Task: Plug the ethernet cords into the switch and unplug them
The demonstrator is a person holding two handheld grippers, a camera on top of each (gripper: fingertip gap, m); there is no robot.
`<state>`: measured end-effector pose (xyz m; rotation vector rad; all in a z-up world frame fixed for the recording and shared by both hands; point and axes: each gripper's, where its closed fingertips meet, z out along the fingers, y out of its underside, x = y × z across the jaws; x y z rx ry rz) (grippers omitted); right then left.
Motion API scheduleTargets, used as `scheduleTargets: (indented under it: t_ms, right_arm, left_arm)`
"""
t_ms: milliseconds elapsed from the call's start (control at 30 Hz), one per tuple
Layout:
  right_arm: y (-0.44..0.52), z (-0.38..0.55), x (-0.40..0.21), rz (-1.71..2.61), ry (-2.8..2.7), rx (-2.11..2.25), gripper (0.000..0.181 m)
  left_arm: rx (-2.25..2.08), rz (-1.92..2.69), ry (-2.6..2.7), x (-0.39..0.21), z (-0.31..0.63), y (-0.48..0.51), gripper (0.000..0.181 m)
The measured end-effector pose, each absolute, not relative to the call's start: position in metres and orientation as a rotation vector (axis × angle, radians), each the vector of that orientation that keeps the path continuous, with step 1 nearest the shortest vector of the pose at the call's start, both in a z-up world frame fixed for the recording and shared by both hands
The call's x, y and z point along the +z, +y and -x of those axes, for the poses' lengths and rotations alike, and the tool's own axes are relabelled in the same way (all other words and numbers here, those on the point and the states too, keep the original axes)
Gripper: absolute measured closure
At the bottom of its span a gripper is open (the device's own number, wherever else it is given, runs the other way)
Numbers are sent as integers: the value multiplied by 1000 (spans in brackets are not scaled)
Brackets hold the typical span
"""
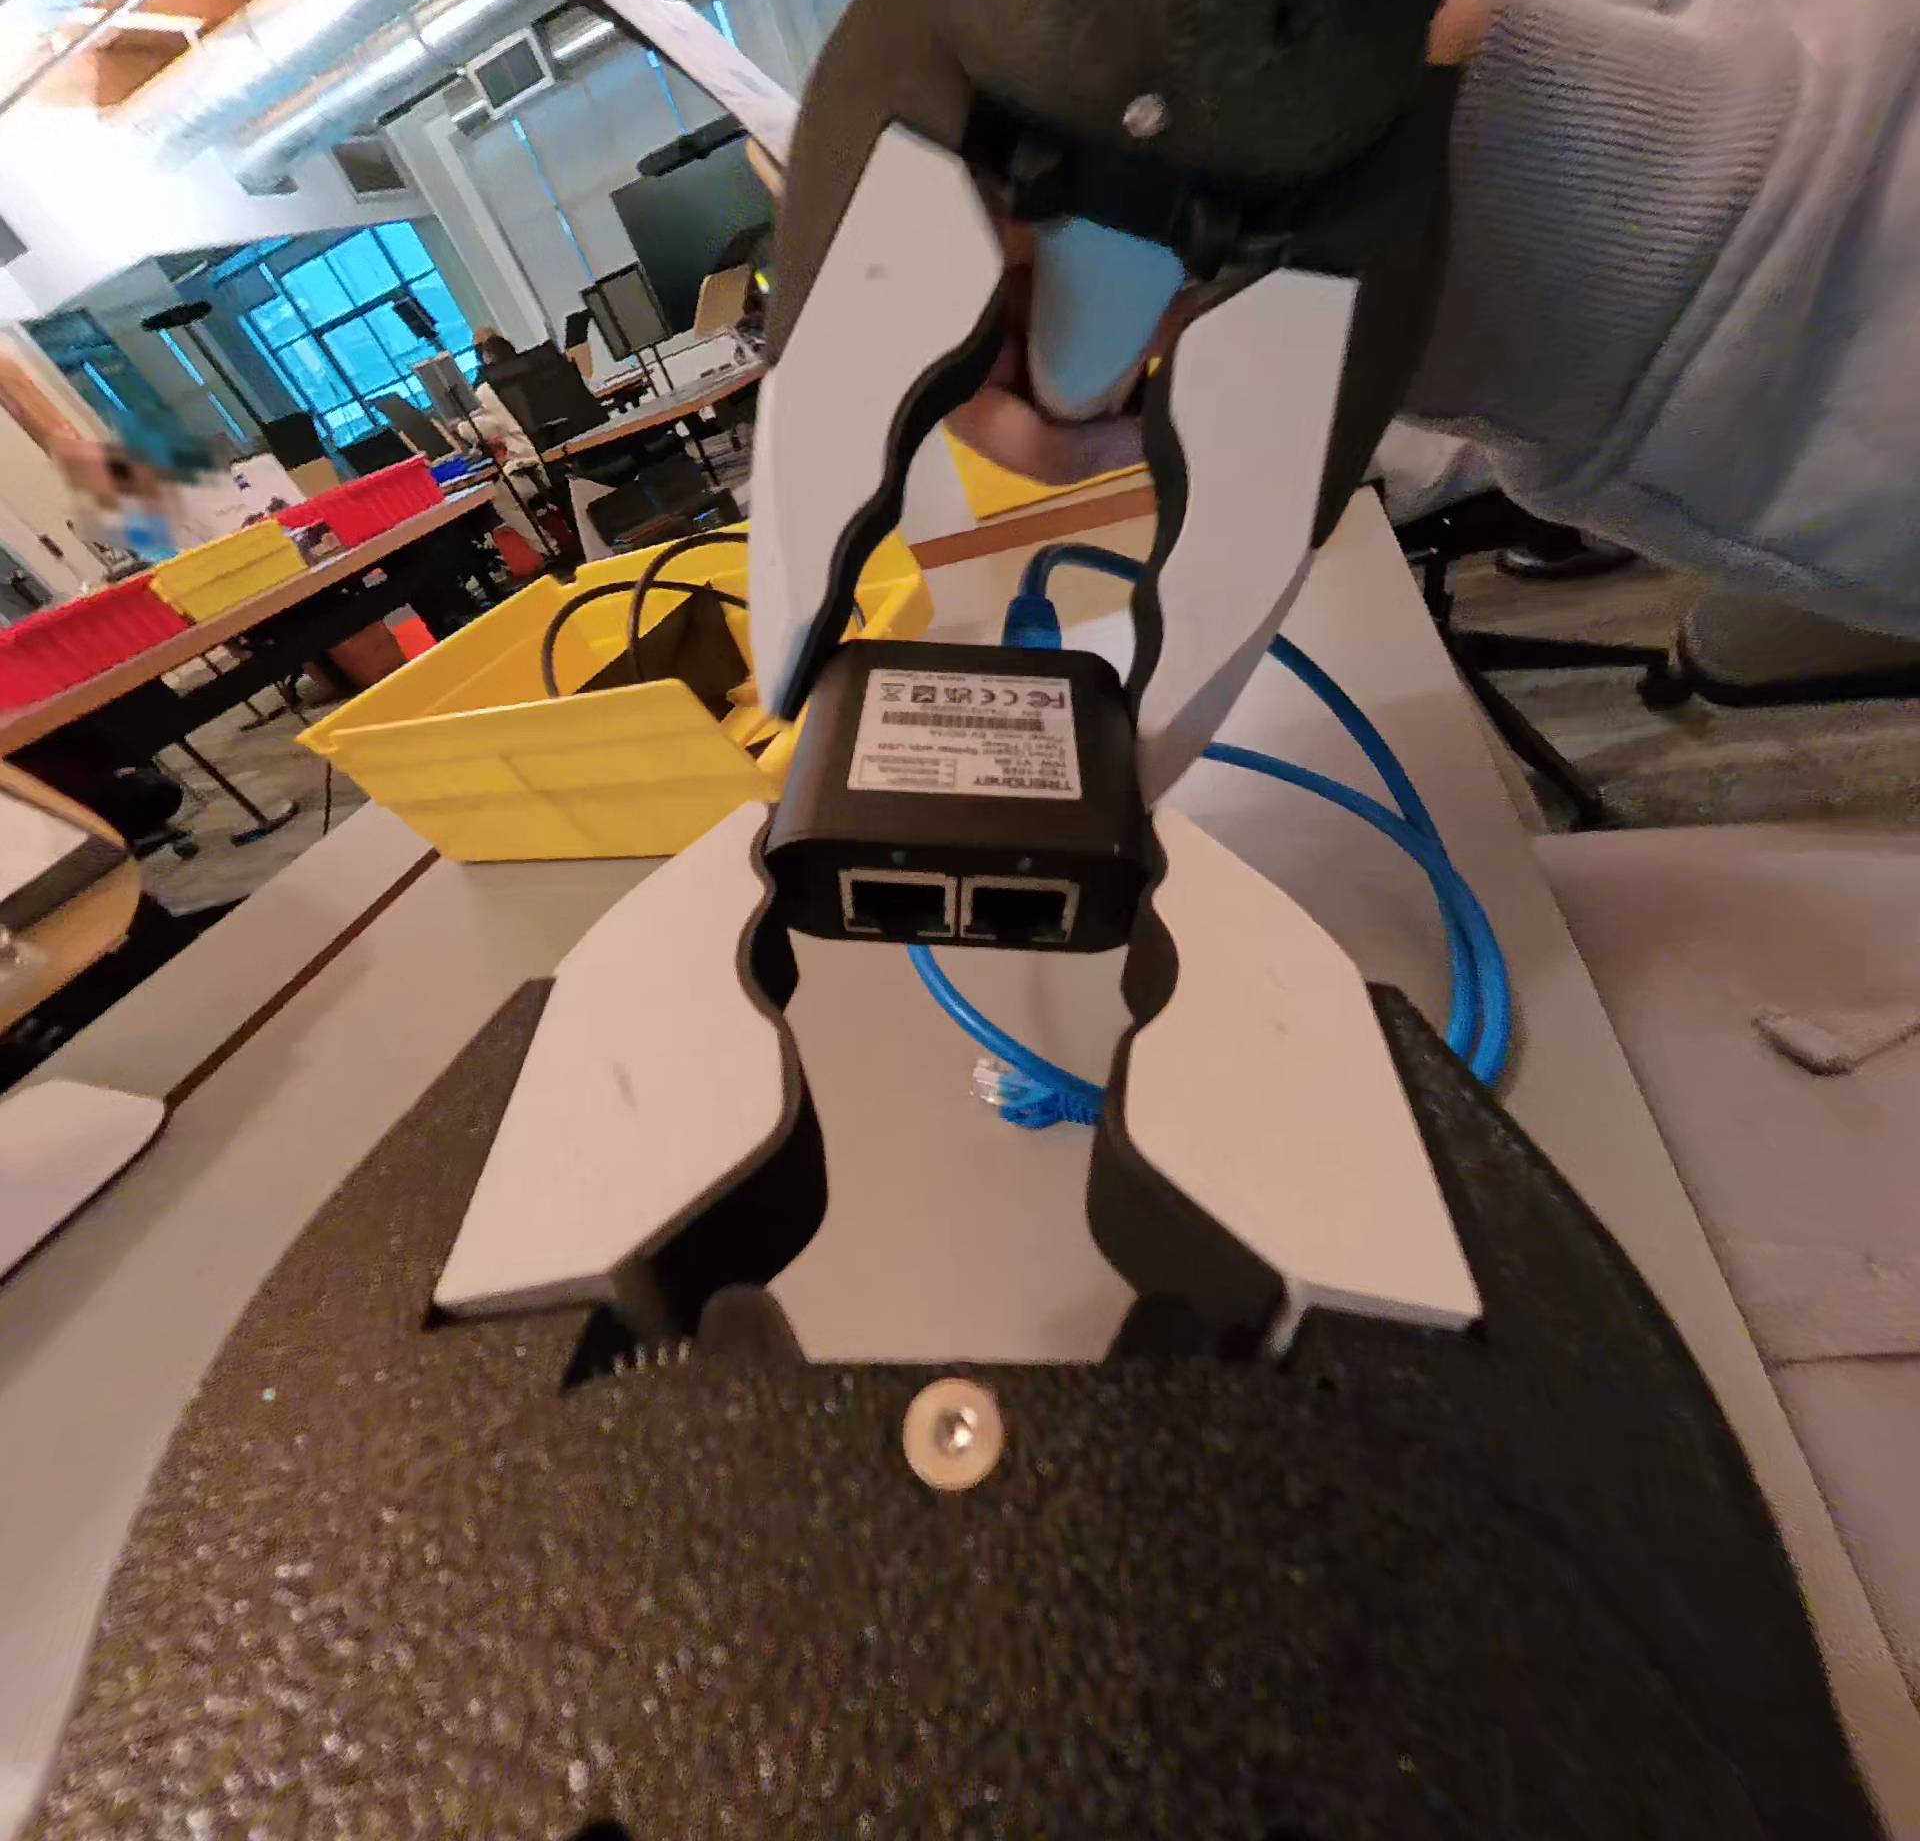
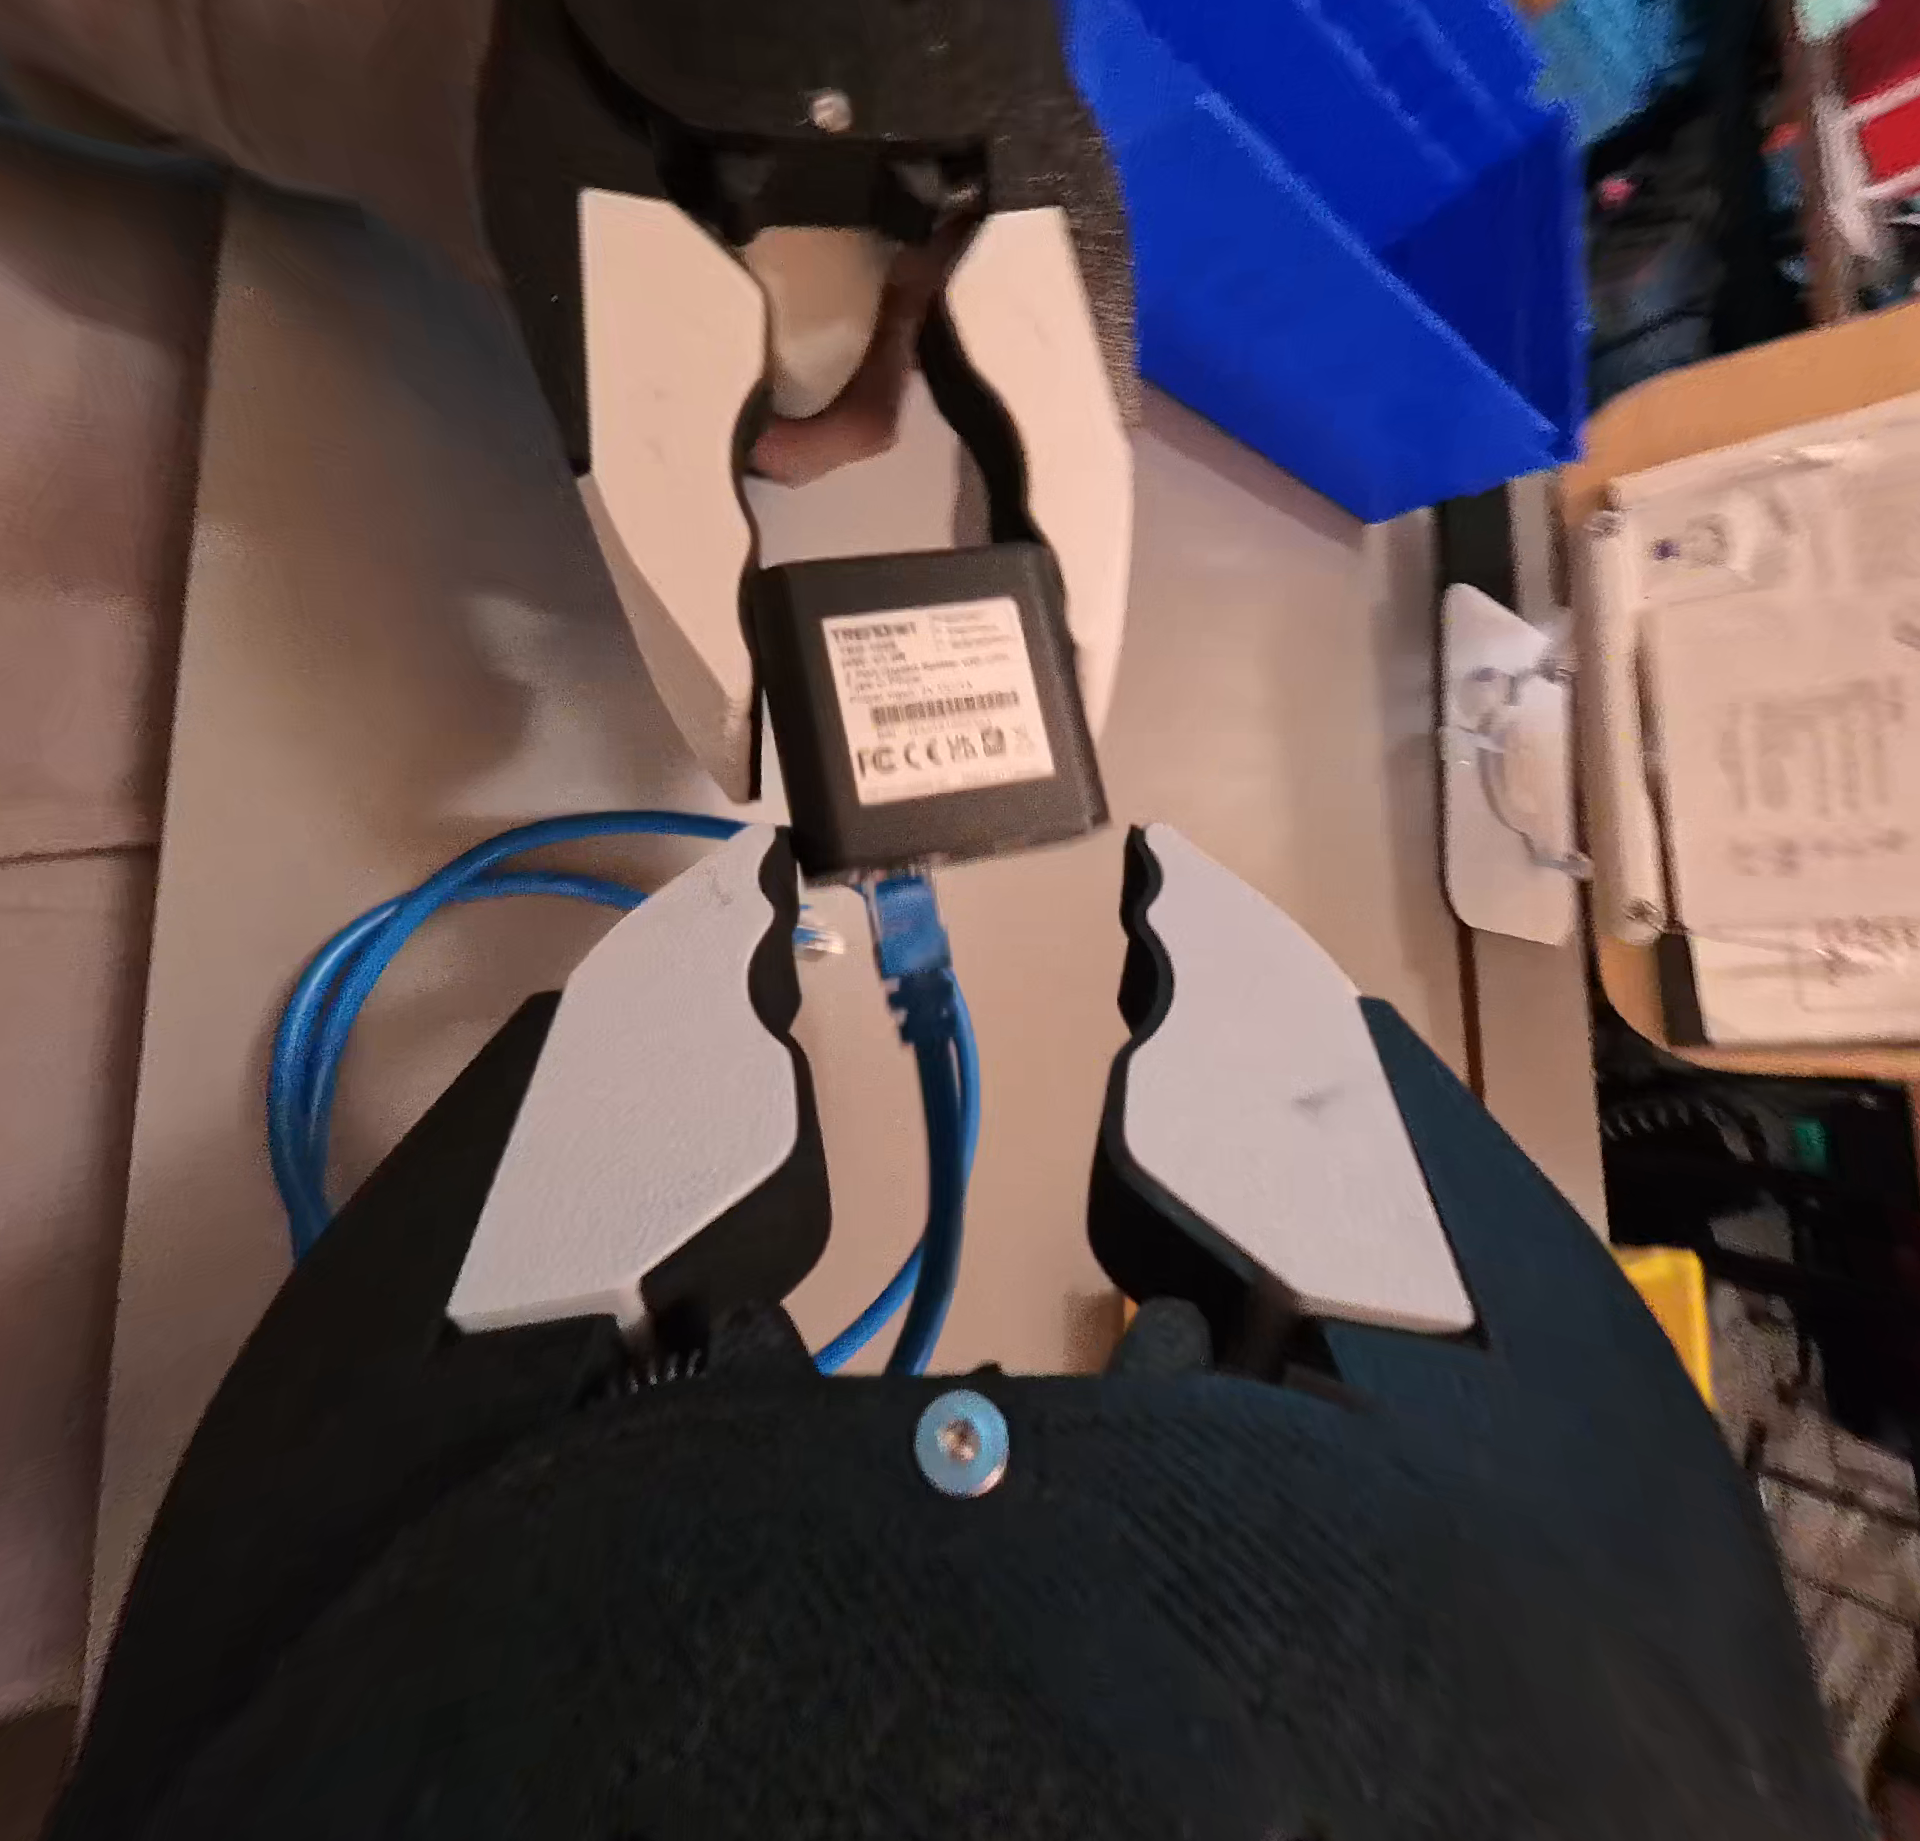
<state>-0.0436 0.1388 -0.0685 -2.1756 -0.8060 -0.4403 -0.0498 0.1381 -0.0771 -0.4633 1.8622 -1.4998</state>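
Grey table (image 1: pixel 1351 648) — left gripper (image 1: pixel 951 918) clamps switch (image 1: pixel 956 783); right gripper (image 2: pixel 961 835) gapes empty; blue cord (image 2: pixel 914 939) partly hidden.

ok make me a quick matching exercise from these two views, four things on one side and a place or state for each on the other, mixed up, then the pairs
Things
1. switch
2. right gripper
3. loose plug
4. yellow bin

Places or states
A. open, its fingers apart at the switch's cable end
B. lying on the table under the switch, in no port
C. gripped by the left gripper, two empty ports facing that camera
D. on the table to the left in the left wrist view, a black cable inside

Pairs: 1-C, 2-A, 3-B, 4-D
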Motion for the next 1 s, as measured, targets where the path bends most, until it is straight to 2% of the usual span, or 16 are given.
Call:
scheduleTargets:
  t_ms: [33, 133, 233, 433, 567, 700, 900, 1000]
  right_arm:
    - [137, 37, -59, 2158, -731, -490, 119]
    - [127, 16, -24, 2058, -342, -589, 125]
    - [133, 28, -12, 1843, 89, -314, 129]
    - [160, 33, -41, 1444, 600, 339, 130]
    - [164, 24, -37, 1127, 730, 671, 156]
    - [166, 20, -47, 1048, 776, 687, 161]
    - [168, 20, -51, 1005, 816, 732, 156]
    - [171, 21, -52, 1001, 830, 757, 148]
  left_arm:
    - [-1501, 501, 1844, -77, 47, 144, 120]
    - [-1549, 631, 1755, -72, 38, 166, 120]
    - [-1629, 758, 1654, -66, 31, 184, 120]
    - [-1724, 834, 1540, -61, 28, 195, 120]
    - [-1670, 759, 1554, -59, 31, 191, 120]
    - [-1625, 732, 1570, -61, 30, 184, 120]
    - [-1577, 725, 1578, -64, 28, 186, 120]
    - [-1557, 702, 1588, -65, 29, 184, 120]
